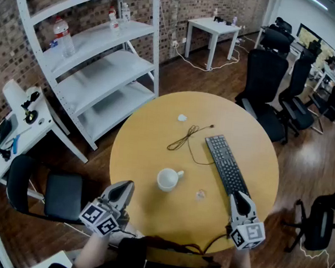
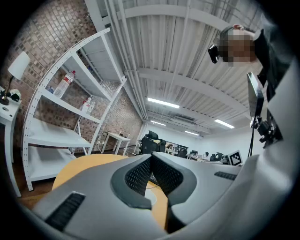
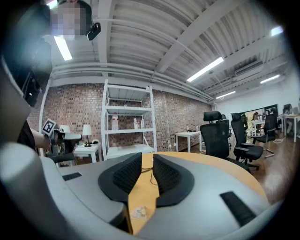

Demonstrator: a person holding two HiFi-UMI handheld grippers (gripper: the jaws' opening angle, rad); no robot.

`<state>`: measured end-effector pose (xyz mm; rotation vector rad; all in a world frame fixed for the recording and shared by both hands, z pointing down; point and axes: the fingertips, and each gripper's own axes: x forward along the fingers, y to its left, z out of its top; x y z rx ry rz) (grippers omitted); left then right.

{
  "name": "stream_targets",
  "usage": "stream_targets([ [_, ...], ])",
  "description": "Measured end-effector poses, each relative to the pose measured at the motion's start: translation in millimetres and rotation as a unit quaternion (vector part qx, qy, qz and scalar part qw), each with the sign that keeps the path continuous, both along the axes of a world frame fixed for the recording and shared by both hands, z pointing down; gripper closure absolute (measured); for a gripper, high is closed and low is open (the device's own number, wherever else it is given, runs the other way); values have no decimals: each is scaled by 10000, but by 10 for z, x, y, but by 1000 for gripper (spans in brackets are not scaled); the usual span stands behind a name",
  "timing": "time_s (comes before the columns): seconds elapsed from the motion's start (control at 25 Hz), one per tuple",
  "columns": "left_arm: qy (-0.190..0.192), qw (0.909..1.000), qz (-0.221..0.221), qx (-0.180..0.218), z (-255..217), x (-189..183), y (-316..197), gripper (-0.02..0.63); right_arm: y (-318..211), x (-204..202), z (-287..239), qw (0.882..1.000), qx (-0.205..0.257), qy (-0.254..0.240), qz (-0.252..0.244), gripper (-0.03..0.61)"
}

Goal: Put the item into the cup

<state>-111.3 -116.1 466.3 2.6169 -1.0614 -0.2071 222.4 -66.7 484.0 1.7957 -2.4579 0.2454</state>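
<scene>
Holding both tools at the near rim of the round tan wooden surface (image 1: 156, 123), we have the left tool (image 1: 126, 185) closed on nothing and the right tool (image 1: 236, 196) parted, empty. Just ahead lies the small clear item (image 1: 200, 194), near the upright white ceramic cup (image 1: 168, 179); beyond, a black keyboard (image 1: 227, 164).

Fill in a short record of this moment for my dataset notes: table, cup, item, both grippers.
table: round, wooden
cup: white, upright, handle toward the keyboard
item: small clear piece lying on the table, beside the cup, not in it
cable: loose, beyond the cup
left gripper: fingers together, empty, at the table's near edge
right gripper: fingers apart, nothing gripped, by the keyboard's near end
</scene>
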Motion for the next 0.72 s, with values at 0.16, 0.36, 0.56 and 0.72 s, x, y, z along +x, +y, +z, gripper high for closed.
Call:
stream_targets([
  [0.16,-15,10000,-22,-36,43,-12,-57,611,-164,-165,325,9979,-465,351,-270,463],
  [0.36,-72,9997,-143,-173,110,-76,-96,611,-343,-374,855,9867,-1142,853,-785,439],
  [0.56,-167,9991,-286,-250,120,-91,-104,611,-433,-481,1423,9651,-1866,1367,-1230,439],
  [0.72,-220,9984,-331,-400,207,-75,-79,611,-480,-531,1784,9510,-2292,1500,-1432,439],
])
